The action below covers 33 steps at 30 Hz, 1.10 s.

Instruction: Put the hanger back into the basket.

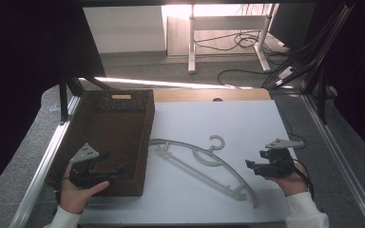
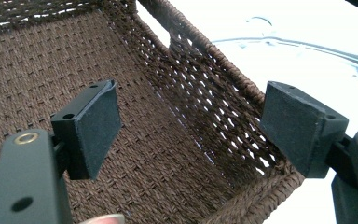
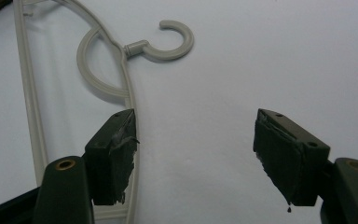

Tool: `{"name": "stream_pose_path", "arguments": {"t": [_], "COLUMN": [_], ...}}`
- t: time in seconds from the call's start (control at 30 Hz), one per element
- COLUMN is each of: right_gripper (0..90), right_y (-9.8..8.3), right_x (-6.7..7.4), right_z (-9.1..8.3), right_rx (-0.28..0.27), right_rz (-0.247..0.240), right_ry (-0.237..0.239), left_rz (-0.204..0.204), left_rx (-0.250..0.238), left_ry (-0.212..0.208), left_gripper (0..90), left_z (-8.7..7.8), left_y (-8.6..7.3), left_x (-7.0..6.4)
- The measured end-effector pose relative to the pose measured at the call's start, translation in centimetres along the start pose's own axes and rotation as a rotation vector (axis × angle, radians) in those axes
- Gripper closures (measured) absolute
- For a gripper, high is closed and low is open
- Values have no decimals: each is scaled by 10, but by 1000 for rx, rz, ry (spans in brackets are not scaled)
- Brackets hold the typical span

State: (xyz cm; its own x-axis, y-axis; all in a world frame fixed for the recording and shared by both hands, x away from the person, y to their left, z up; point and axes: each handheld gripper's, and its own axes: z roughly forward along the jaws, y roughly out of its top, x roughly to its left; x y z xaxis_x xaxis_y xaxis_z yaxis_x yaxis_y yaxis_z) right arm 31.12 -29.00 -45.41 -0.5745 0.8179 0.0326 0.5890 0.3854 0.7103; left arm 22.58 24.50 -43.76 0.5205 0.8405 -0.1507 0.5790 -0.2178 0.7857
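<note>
Desk (image 1: 247, 118) first: white surface taking up the centre and right of the high view, nothing piled on it, so there's room to work both hands.

Basket (image 1: 111, 142) next, dark brown woven, sitting along the desk's left side, open top facing up, looking empty inside. Probably parked there as the drop spot, w/ its long right wall right beside the hanger's end.

Hanger (image 1: 204, 164), pale plastic, is lying flat on the desk at lower centre of the high view, running diagonally from the basket's wall down toward lower right, hook pointing up-frame. Its left tip is just beside or touching the basket, can't tell which. Flat on the desk means a low, level approach, I'd say.

Left gripper (image 1: 105, 172) is hovering over the basket's near corner at lower left, jaws standing wide w/ nothing between them; in the left gripper view it's looking along the weave and the perforated side wall. Seems to be waiting, maybe to steady the basket.

Right gripper (image 1: 252, 166) is sitting at lower right, pointing left at the hanger's lower arm. Jaws wide apart, not gripping anything; in the right gripper view one pad (image 3: 112, 158) is overlapping the hanger's curved bar, other pad over bare desk. Looks like it's lining up for a pinch on that bar, not there yet.
</note>
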Motion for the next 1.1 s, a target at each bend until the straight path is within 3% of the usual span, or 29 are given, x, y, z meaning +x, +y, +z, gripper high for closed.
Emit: {"name": "stream_pose_path", "arguments": {"t": [0.53, 1.1], "right_gripper": [448, 471], "right_y": [9, 35], "right_x": [5, 25], "right_z": [11, 43], "right_rx": [46, 140], "right_rz": [10, -61], "right_ry": [71, 79], "left_rz": [1, -1], "left_rx": [4, 4], "left_ry": [0, -7], "left_gripper": [200, 200], "left_z": [0, -1], "left_y": [1, 1], "left_x": [-1, 1]}}
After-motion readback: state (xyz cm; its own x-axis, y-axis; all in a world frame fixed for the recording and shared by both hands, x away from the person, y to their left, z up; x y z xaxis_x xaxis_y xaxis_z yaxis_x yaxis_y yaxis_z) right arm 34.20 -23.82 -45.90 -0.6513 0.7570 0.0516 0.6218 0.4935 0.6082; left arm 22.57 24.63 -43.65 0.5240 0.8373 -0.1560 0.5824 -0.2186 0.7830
